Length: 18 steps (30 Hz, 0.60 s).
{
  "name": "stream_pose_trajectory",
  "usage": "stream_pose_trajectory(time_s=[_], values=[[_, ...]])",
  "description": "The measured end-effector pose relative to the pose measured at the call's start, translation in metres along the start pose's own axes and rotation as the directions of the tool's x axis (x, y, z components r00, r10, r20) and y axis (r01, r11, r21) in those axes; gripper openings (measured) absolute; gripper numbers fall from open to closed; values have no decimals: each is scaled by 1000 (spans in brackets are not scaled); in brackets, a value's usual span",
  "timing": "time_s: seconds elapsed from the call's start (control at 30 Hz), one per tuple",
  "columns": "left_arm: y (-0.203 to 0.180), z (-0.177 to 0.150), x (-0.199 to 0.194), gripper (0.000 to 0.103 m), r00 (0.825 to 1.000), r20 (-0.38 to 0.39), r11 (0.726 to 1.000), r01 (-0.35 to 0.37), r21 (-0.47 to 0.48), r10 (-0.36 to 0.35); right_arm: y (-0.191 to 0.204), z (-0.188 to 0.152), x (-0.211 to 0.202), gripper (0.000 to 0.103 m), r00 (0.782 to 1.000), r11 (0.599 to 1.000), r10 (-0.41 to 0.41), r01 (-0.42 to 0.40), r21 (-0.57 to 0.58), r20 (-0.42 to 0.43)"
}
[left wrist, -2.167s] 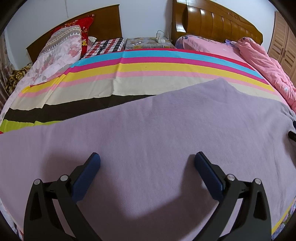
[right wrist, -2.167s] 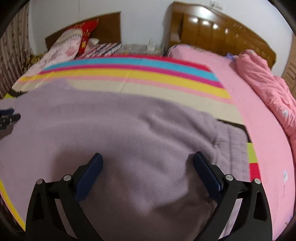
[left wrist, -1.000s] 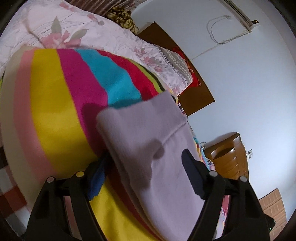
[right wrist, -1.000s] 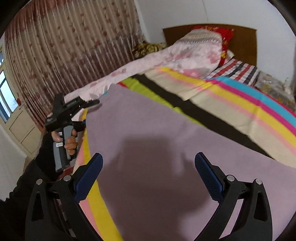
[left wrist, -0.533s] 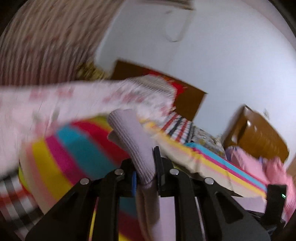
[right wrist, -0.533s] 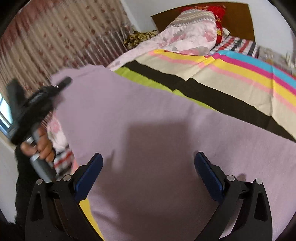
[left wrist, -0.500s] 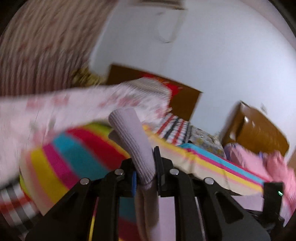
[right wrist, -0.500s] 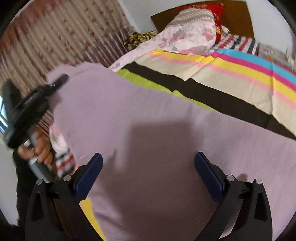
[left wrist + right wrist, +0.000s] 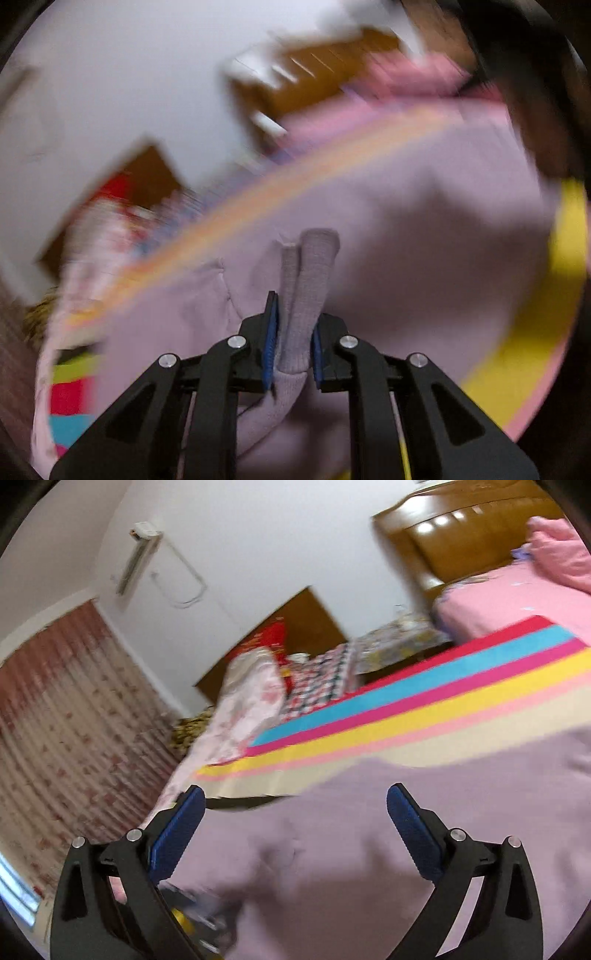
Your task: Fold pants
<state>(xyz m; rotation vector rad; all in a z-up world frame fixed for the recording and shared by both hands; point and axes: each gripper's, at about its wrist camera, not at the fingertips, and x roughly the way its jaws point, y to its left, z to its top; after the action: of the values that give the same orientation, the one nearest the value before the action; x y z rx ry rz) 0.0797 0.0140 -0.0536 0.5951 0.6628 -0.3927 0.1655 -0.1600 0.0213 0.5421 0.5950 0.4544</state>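
The lilac pants (image 9: 369, 849) lie spread on the striped sheet (image 9: 443, 686) and fill the lower part of both views. My left gripper (image 9: 293, 314) has the ribbed cuff (image 9: 314, 258) of one leg between its blue pads, which press on it; the jaws are opening slightly. The held cuff stands up over the rest of the pants (image 9: 424, 229) in a blurred picture. My right gripper (image 9: 295, 794) hangs open above the pants with nothing between its fingers.
A pink bed (image 9: 517, 602) with a wooden headboard (image 9: 461, 535) is at the right. A floral quilt (image 9: 251, 701) lies along the left edge, beside a curtain (image 9: 55, 738). A dark blurred shape (image 9: 535, 110) fills the left wrist view's upper right.
My left gripper has swung across with the cuff, from over the sheet to above the pants. The right gripper has turned towards the headboards, and the hand with the other gripper has left its view.
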Motion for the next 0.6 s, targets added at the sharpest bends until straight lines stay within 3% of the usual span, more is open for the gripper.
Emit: stream_pose_trajectory(time_s=[0.03,0.07,0.1,0.13,0.17,0.27,0.33,0.4,0.47,0.53,0.6], values=[[-11,-2,-1,27,998,25,997,-64,52,62,-7,-3,-5,96,1000,1000,-23,23,-7,-13],[-11,-2,-5,32,998,33,997,-53,60,51,-12,-8,-7,96,999,999,-41,41,-10,-26],[-2,1,-15,52,997,57,999,44,13,-45,-16,-12,-7,96,998,999,-47,47,-11,-38],[7,3,-27,78,988,110,994,108,-30,-104,-19,-18,-4,96,997,999,-38,37,-5,-70],[14,3,-38,85,982,153,991,118,-57,-108,-22,-21,-4,96,995,1000,-24,24,0,-93],[46,-2,-90,90,953,294,975,136,-177,-79,-5,-40,13,96,976,998,54,-61,-27,-210],[80,-23,-119,101,941,339,934,111,-340,12,5,-55,27,96,950,994,74,-94,-54,-304],[97,-46,-131,101,947,296,886,31,-463,122,17,-72,43,87,911,990,86,-123,-66,-404],[117,-76,-126,101,963,177,829,-72,-555,201,26,-91,57,84,860,988,106,-150,-49,-500],[131,-111,-119,101,969,36,783,-174,-598,243,40,-105,61,84,838,982,106,-174,-79,-535],[134,-137,-117,101,968,-24,753,-209,-624,248,52,-113,64,83,813,976,134,-208,-67,-567]])
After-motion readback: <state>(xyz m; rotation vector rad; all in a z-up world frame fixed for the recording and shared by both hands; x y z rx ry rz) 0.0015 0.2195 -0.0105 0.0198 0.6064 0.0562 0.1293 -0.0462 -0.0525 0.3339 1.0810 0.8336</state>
